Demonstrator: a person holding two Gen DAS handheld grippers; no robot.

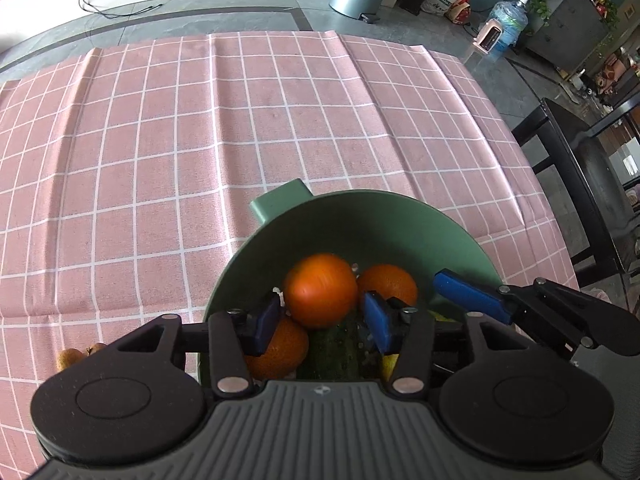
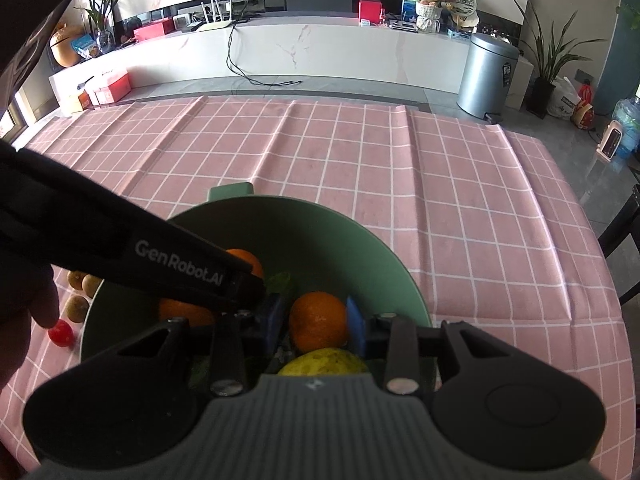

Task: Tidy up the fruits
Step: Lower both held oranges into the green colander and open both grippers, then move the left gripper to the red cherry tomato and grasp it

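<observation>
- Left gripper [image 1: 321, 322] at lower centre of the left wrist view, pointing steeply down into a round sage-green plastic bowl [image 1: 360, 220] with a tab handle on its far rim
- Blue pads [image 1: 264, 324] set moderately wide, either side of a bright round orange [image 1: 320, 290]; a thin gap on each side, so not pressing; orange slightly blurred
- Under that orange, more fruit in the bowl: a second orange [image 1: 280, 346] at lower left and a dark green cucumber [image 1: 340, 344] beside it
- Right gripper [image 2: 314, 322] at lower centre of the right wrist view, also over the bowl, jaws narrow
- Another round orange [image 2: 318, 320] between its blue pads, the right-hand pad against the fruit's side; firm grip or loose, cannot tell
- Just below it, a yellow-green lemon-like fruit [image 2: 324, 360], partly hidden by the gripper body
- Bowl on a pink cloth with a white grid [image 2: 440, 200], creased in long folds
- Left of the bowl on the cloth, in the right wrist view: several small brown round fruits [image 2: 80, 280] and one small red fruit [image 2: 62, 332]
- Person's hand [image 2: 24, 312] dark at the left edge, near the red fruit
</observation>
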